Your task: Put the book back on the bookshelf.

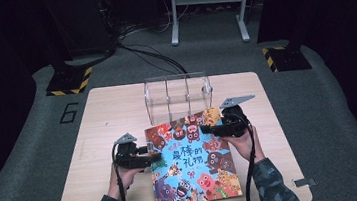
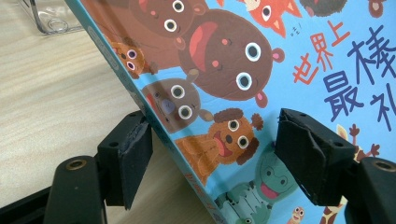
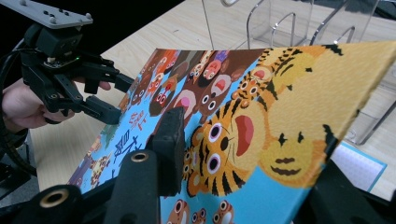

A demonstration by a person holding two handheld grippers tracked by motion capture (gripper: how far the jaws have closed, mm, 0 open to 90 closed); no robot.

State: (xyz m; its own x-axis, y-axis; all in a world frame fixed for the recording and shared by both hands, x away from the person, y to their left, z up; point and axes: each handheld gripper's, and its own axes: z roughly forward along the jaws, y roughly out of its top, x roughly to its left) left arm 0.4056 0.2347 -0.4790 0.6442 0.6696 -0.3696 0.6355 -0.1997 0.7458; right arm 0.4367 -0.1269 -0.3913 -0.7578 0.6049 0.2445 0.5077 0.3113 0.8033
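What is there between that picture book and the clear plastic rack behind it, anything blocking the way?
Nothing visible. The picture book is tilted up, the right tool clamped on its far corner, the left tool straddling its left edge. Only bare table lies between it and the clear rack.

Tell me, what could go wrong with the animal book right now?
The left gripper straddles the picture book's edge with its pads apart from the cover, so the right gripper, pinching one far corner, may be holding it alone. The tilted book could twist, slip, bend its cover, or bump the clear rack just behind.
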